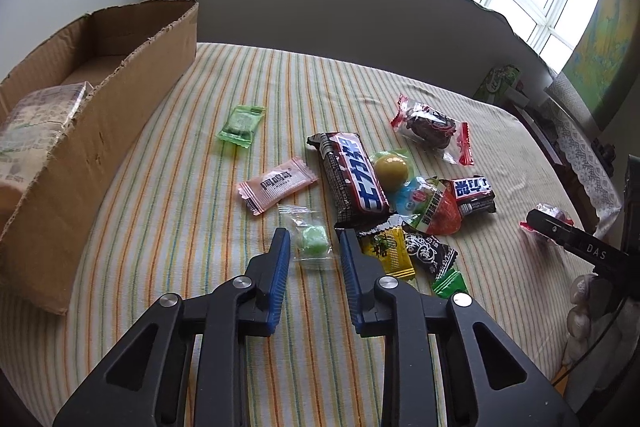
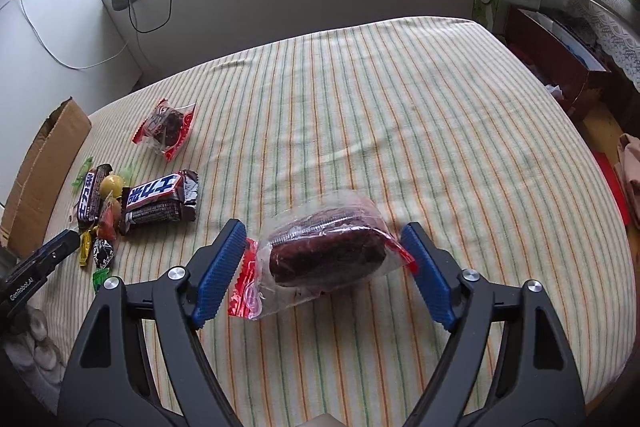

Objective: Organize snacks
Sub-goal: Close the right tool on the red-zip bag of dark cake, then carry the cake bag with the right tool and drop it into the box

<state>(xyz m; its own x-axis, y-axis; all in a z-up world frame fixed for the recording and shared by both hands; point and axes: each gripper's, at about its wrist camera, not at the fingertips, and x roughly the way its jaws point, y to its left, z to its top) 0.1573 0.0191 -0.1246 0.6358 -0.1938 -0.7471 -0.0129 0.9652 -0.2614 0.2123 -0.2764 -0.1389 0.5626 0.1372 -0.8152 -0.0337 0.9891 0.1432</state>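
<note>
Left wrist view: cardboard box [image 1: 100,115] at the tabletop's left edge, open top, one pale wrapped pack [image 1: 38,119] inside. Striped cloth [image 1: 280,87] covers the tabletop. Left hand-held gripper [image 1: 314,247] has its jaws narrowed around a clear-wrapped green candy [image 1: 312,241]; pads near the wrapper, contact unclear, so a grip cannot be confirmed. Crowding that candy: pink sachet [image 1: 276,185], long chocolate bar [image 1: 354,177], yellow packet [image 1: 390,249]. Green sachet [image 1: 241,122] lies alone nearer the box. Right wrist view only: right hand-held gripper [image 2: 324,263] wide open, straddling a clear bag with a dark red snack [image 2: 326,253] mid-tabletop; left pad at the bag's red seal, right pad just beside it, no squeeze seen. Second dark-snack bag [image 2: 166,129] lies toward the far left corner, short chocolate bar [image 2: 160,201] near the left edge.
</note>
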